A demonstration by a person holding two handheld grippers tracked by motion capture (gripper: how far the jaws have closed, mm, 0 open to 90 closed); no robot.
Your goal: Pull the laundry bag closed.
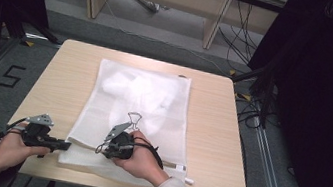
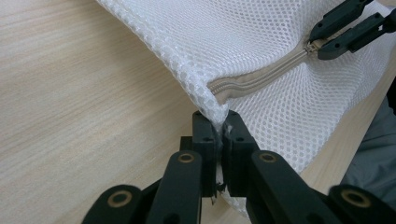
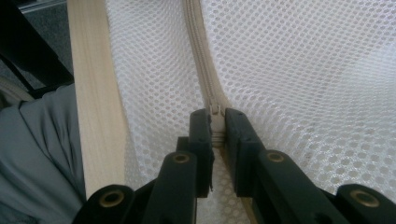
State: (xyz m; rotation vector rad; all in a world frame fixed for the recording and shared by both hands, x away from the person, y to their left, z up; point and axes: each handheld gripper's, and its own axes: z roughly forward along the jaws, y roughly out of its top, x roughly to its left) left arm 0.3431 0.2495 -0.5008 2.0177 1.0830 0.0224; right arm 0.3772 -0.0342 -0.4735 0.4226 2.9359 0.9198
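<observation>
With the white mesh laundry bag (image 1: pixel 138 114) lying flat on the desk (image 1: pixel 209 130), the left tool (image 2: pixel 218 135) pinches its near corner and the right tool (image 3: pixel 215 128) clamps the zipper pull (image 3: pixel 215 112), so the zip-sliding step is in hand, and the next move likely calls for a steady pull along the zipper (image 2: pixel 261 74) while the corner stays anchored.

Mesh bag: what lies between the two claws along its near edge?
In the left gripper view, a closed beige zipper on the mesh bag runs from left claw to right claw.
</observation>
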